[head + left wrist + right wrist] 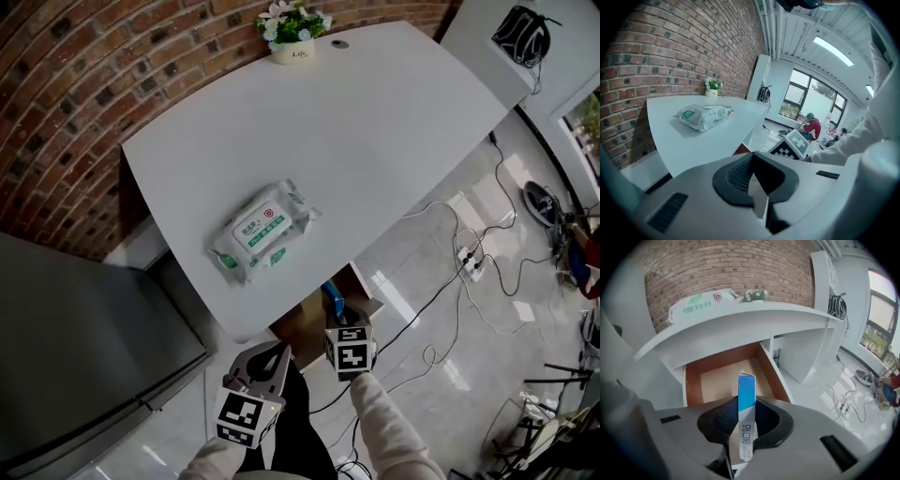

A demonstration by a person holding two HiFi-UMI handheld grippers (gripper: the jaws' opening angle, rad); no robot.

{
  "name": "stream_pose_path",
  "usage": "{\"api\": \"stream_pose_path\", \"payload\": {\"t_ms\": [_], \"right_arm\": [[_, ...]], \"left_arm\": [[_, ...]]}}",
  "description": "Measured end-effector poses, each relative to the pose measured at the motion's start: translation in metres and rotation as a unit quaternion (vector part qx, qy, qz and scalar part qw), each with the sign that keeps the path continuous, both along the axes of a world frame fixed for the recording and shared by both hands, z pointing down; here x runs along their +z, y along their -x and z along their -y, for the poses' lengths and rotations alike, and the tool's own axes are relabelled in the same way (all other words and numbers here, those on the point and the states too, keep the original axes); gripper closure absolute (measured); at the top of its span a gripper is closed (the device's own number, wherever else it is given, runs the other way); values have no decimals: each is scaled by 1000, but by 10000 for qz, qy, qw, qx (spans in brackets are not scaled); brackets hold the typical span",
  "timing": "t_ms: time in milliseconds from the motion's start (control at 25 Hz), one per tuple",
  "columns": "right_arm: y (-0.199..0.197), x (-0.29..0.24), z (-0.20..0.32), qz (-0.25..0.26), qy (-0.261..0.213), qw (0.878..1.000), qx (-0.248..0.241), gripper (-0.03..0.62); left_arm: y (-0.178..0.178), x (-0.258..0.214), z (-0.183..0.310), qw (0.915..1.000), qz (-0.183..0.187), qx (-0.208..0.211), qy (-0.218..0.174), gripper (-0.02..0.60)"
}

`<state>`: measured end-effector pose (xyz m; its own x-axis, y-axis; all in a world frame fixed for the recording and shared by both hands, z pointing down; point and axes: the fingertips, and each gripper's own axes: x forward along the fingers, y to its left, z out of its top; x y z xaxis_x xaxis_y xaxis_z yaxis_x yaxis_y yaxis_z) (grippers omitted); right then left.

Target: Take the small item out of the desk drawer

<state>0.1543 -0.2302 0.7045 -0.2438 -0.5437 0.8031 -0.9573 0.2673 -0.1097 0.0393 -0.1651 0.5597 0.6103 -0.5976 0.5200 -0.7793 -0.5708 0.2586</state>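
Small box (746, 404) tight between right jaws above open drawer (719, 380); left jaws together; wipes (264, 232) on desk (394, 112).

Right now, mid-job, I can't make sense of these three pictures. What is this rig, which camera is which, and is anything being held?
There is no robot here: a person holds a two-jaw gripper in each hand. The head view looks down from the person's head at a white desk carrying a wipes pack and a flower pot. The other two views ride on the grippers and look along their jaws. The right gripper pinches a small blue-and-white box, with the open drawer beyond it. The left gripper is shut and empty.
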Motion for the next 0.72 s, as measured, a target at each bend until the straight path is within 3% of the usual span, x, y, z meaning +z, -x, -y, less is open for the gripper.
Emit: {"api": "stream_pose_path", "payload": {"t_ms": [720], "right_arm": [[1, -146, -47, 477, -1353, 9886, 461, 497]], "left_arm": [[-16, -36, -4, 9968, -125, 560, -549, 565]]}}
